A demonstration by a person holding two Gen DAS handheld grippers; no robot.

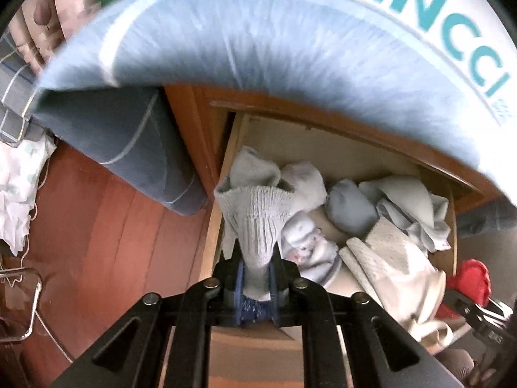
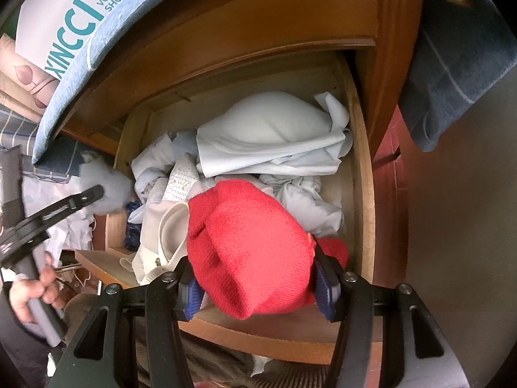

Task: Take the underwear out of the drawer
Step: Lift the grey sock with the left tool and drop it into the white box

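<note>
The wooden drawer (image 1: 381,144) stands open, full of pale garments, and shows in the right wrist view (image 2: 360,161) too. My left gripper (image 1: 257,278) is shut on a grey ribbed knit garment (image 1: 258,216) above the drawer's left front corner. My right gripper (image 2: 258,287) is shut on a red knit garment (image 2: 248,245) above the drawer's front edge. The red garment also shows at the right edge of the left wrist view (image 1: 473,278). The left gripper appears in the right wrist view (image 2: 74,202), with the grey garment (image 2: 103,187) at its tip.
A blue XINCCI shoe bag (image 1: 258,42) overhangs the drawer from above. A dark blue checked bedcover (image 1: 129,148) hangs at the left over the red wooden floor (image 1: 113,242). White and light blue clothes (image 2: 268,135) and a cream ribbed piece (image 1: 394,265) lie in the drawer.
</note>
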